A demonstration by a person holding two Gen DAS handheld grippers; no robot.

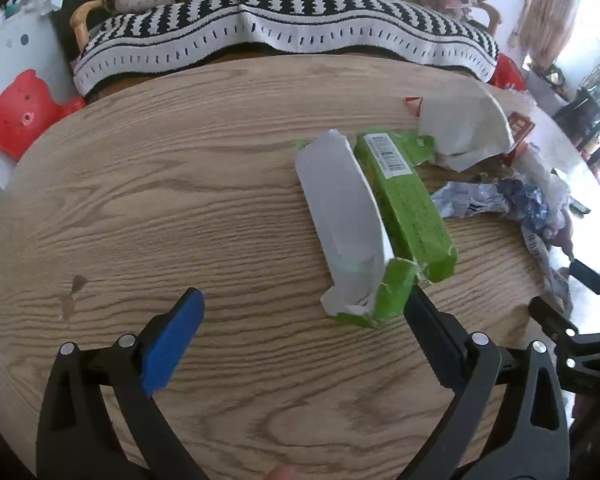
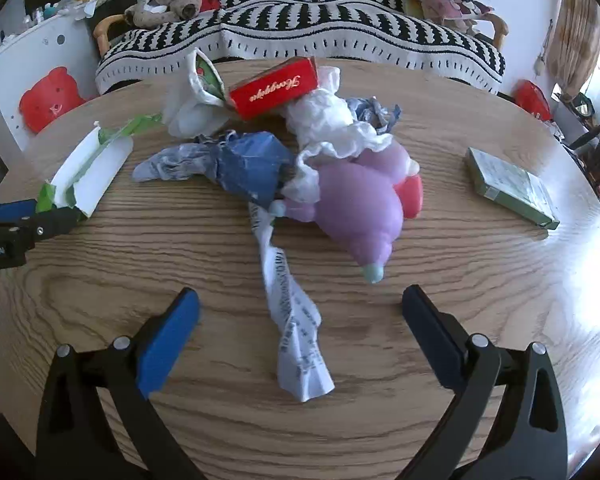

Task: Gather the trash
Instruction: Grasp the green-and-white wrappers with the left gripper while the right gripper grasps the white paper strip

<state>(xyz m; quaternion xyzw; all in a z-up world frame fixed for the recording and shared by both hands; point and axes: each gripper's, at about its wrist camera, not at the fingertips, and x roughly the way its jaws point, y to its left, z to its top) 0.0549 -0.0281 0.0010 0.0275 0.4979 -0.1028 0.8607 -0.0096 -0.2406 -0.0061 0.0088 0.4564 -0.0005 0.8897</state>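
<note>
Trash is lying scattered over the round wooden table [image 2: 420, 420], most of it heaped around a purple plastic bottle [image 2: 356, 208] near the table's middle. Touching that bottle are crumpled white tissue [image 2: 332, 120] and a blue crumpled wrapper [image 2: 248, 164]; behind them, a red box [image 2: 274, 90] is leaning on the pile. A twisted printed paper strip [image 2: 296, 320] is trailing from the bottle toward the right gripper [image 2: 300, 300], whose jaws are standing wide apart with the strip lying between them, not clamped. Well right of the bottle, a green carton [image 2: 508, 188] is lying flat. Left of the bottle, a torn green-and-white box [image 1: 364, 220] is lying opened, its near end touching one finger [image 1: 428, 320] of the left gripper [image 1: 304, 300], which is spread wide, gripping nothing.
</note>
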